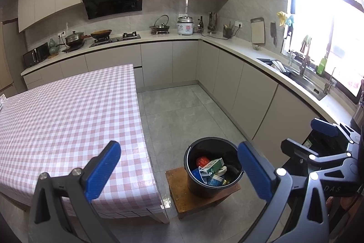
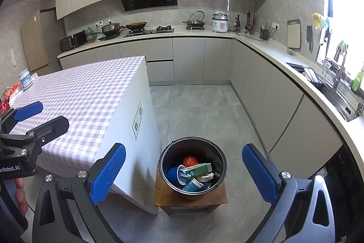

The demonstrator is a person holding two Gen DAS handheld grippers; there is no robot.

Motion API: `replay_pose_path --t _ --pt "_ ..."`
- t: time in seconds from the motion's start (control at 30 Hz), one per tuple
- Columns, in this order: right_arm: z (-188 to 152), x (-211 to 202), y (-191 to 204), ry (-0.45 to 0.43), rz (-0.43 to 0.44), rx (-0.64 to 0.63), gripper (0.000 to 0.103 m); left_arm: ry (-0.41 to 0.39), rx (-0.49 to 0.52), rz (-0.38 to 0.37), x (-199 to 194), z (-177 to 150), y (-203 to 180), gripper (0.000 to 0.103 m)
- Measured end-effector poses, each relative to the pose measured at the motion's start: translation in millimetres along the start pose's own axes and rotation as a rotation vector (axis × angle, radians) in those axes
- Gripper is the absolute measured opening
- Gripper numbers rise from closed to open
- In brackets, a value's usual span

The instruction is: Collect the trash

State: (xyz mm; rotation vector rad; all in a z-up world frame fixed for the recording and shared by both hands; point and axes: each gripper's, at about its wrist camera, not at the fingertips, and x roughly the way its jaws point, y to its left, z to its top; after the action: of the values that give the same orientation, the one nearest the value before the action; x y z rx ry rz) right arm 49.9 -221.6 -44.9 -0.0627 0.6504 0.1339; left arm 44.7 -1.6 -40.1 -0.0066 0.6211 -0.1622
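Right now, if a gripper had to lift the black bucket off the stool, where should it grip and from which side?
Probably the bucket's rim, from straight above: it stands upright and open on the wooden stool. One finger would go inside, one outside, on the far rim arc, where no trash lies against the wall. A thin wire handle seems to hang along the rim; too thin to rely on. Both the left gripper and right gripper are open and empty.

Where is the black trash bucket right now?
The black bucket sits on a small wooden stool on the floor, just right of the checkered table. It shows low and central in both wrist views, with trash inside.
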Motion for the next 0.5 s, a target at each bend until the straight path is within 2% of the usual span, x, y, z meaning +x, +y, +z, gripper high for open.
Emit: replay_pose_path --t 0.5 --pt "1.8 1.2 0.6 0.003 -0.006 -0.002 0.103 0.025 -0.015 -0.050 5.2 0.1 2.9 0.103"
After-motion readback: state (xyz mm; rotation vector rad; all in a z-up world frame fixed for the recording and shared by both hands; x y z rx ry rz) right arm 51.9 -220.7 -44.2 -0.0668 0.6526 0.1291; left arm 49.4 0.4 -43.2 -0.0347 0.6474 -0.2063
